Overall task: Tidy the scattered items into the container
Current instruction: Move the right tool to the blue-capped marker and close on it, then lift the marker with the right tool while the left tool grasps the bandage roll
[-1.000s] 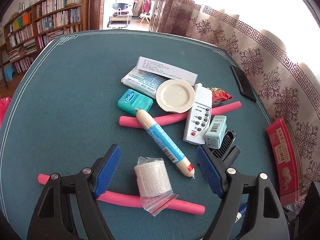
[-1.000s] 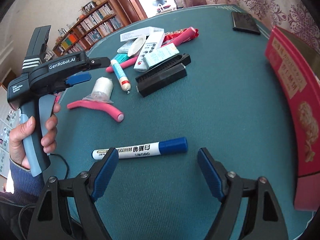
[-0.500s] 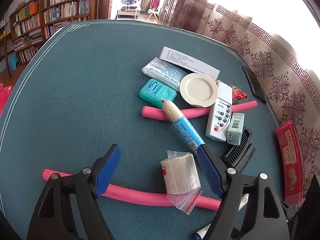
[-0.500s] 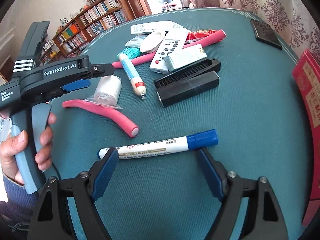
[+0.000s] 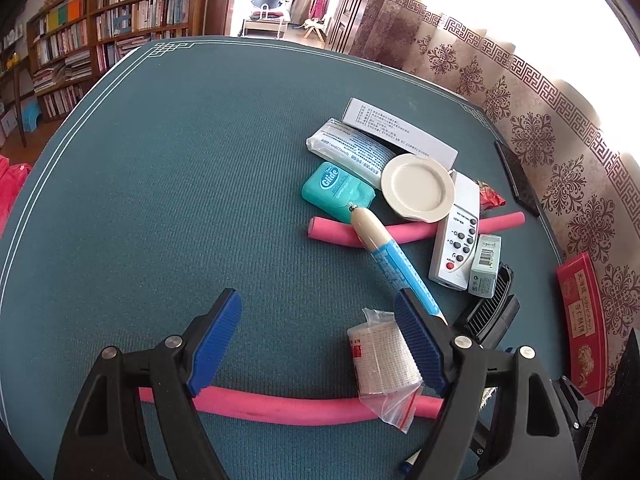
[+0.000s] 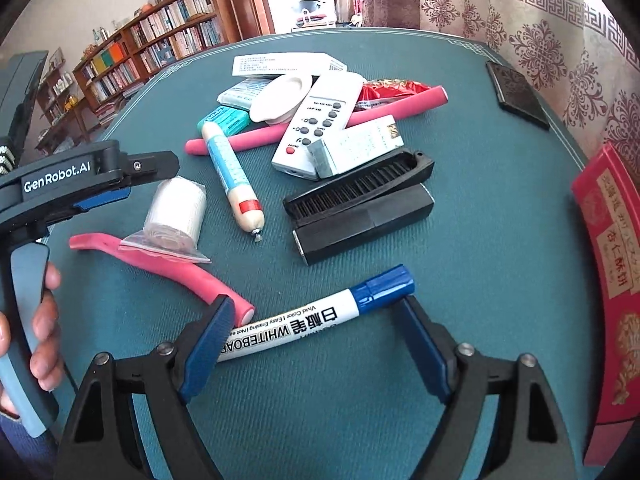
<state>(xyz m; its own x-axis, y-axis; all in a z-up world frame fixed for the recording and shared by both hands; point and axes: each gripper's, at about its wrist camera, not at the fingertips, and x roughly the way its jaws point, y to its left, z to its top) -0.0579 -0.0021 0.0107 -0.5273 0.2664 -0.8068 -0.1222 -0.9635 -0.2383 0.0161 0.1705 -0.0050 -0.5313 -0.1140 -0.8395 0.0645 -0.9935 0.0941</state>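
Teal counter (image 5: pixel 168 184) lies bare on my left view's left side; left tongs (image 5: pixel 318 344) wide over one pink foam rod (image 5: pixel 280 402). Right view: right tongs (image 6: pixel 316 344) opening, straddling one marker (image 6: pixel 312 322); red box (image 6: pixel 612 264) at right edge.

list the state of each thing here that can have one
left tool: open, holding nothing
right tool: jaws opening, whiteboard marker between them, not gripped
whiteboard marker: capped, lying flat
folding brush: folded open
bandage roll: bagged, resting on a pink foam roller
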